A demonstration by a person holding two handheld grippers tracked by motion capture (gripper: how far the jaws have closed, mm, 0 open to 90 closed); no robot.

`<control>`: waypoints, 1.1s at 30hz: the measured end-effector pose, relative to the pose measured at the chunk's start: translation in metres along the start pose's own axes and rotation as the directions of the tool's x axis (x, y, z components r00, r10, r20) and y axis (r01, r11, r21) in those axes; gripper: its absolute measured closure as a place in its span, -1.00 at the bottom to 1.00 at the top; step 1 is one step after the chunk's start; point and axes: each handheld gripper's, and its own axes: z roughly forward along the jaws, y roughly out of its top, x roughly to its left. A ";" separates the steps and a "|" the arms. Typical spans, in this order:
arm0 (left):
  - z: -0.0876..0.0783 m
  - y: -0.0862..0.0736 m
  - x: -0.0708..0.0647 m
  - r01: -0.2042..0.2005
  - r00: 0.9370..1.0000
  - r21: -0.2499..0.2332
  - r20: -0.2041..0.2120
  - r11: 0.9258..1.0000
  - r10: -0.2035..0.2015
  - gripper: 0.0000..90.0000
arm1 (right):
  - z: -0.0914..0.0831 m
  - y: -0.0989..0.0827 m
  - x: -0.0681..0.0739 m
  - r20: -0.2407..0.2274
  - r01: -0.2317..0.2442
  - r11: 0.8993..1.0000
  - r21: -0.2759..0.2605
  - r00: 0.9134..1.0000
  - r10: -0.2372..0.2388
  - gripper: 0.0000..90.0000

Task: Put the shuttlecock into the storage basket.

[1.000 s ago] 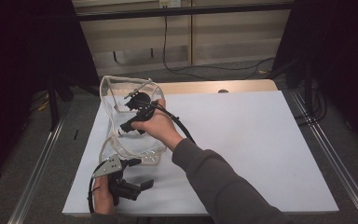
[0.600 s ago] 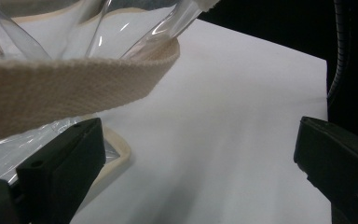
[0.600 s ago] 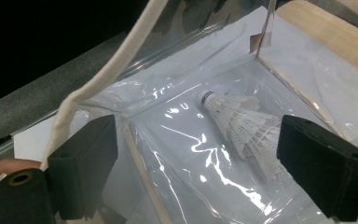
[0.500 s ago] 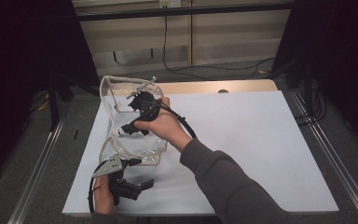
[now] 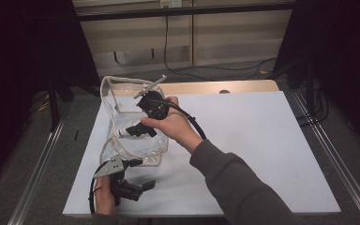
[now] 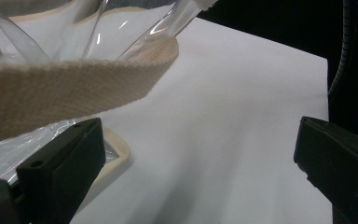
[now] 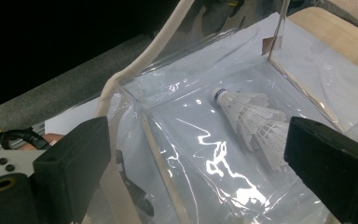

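Note:
A clear plastic bag (image 5: 115,96) with cream trim stands open on the white table (image 5: 262,140). A white shuttlecock (image 7: 247,116) lies on the bag's bottom. My right gripper (image 5: 132,131) hangs in the bag's mouth, pointing down at the shuttlecock. Its jaws have just been opening and nothing is between them (image 7: 196,126). My left gripper (image 5: 143,174) rests at the table's front left, by the bag's near edge. It is open (image 6: 198,128), with the bag's cream strap (image 6: 74,88) crossing just above one jaw.
A wooden board (image 5: 243,86) edges the table's far side, with cables on the floor behind it. Metal rails (image 5: 328,154) run along both sides. The table's right half is bare white surface.
My right gripper has lifted a little and drawn back from the bag's bottom, jaws spreading. The left gripper and the bag have stayed put.

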 end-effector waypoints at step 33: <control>-0.001 0.000 0.001 -0.010 1.000 0.011 -0.011 1.000 0.010 -0.95 | -0.049 -0.026 -0.015 -0.037 0.003 0.998 -0.058 0.999 -0.005 -0.92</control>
